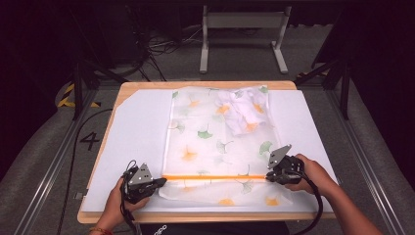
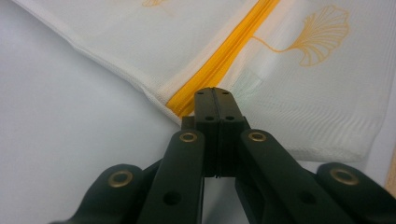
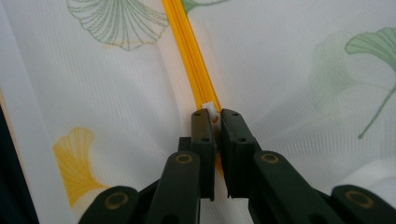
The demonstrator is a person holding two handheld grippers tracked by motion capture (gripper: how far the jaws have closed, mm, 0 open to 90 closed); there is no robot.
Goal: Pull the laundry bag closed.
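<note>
- A white mesh bag printed with green and orange ginkgo leaves is laid flat near the middle of a white sheet, its long side running away from the person.
- An orange zipper is seen running across the near end of the bag, from its left edge to its right edge, and it appears closed along the length shown.
- A crumpled white cloth with orange marks is seen at the far right part of the bag, apparently inside the mesh.
- The left gripper is held at the left end of the zipper; in the left gripper view its jaws are pressed together at the bag's edge, right where the orange zipper ends, and whether fabric is pinched between them cannot be told.
- The right gripper is held at the right end of the zipper; in the right gripper view its jaws are clamped on a small white zipper pull sitting on the orange track.
- Each gripper is held in one hand, the left hand and the right hand coming in from the near edge.
- The white sheet is spread over a wooden table.
- Grey floor, cables and a white metal frame are seen beyond the table.
</note>
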